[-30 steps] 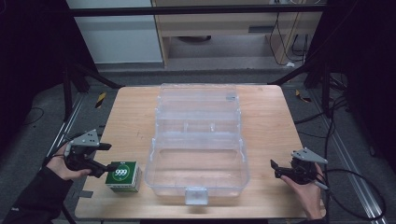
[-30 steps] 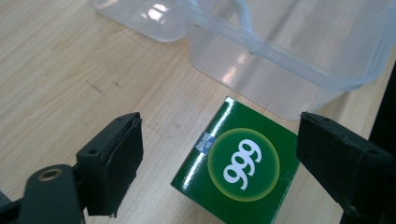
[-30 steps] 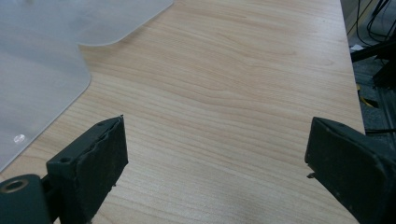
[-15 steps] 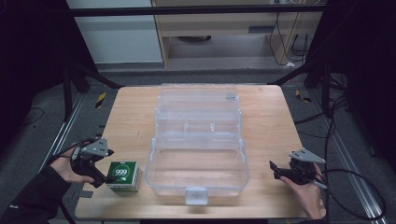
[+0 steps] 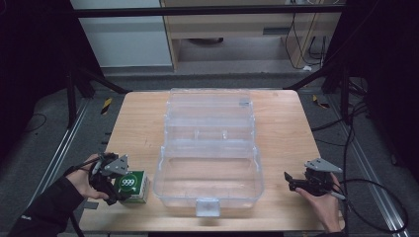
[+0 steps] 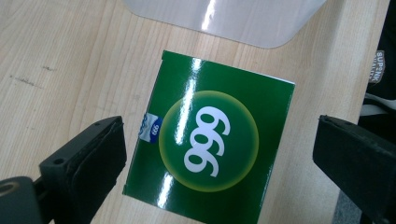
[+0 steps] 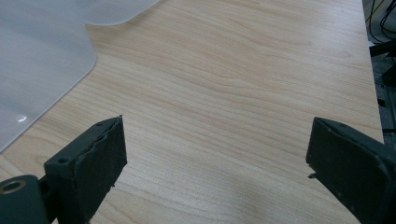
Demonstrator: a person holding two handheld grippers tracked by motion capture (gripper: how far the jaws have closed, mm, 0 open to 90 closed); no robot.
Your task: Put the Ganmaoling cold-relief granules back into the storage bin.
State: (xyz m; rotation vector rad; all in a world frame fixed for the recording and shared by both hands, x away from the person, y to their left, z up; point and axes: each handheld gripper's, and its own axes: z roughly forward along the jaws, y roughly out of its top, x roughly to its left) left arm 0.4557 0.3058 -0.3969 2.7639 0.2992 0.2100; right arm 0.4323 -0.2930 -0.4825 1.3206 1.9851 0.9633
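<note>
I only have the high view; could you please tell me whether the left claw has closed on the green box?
Observer: No; the left claw has its jaws open, one on each side of the green box.
Operator: Thank you. What does its top face show up close?
Observer: White 999 in a yellow-green circle, plus a small blue label at one edge.
Operator: And the right claw?
Observer: The right claw is open above bare table, beside the clear case.

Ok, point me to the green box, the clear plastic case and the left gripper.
green box (image 6: 208, 140), left gripper view, on the round 999 logo on its top face.
clear plastic case (image 5: 207, 207), high view, on the front latch.
left gripper (image 6: 219, 154), left gripper view, midway between its open jaws.
</note>
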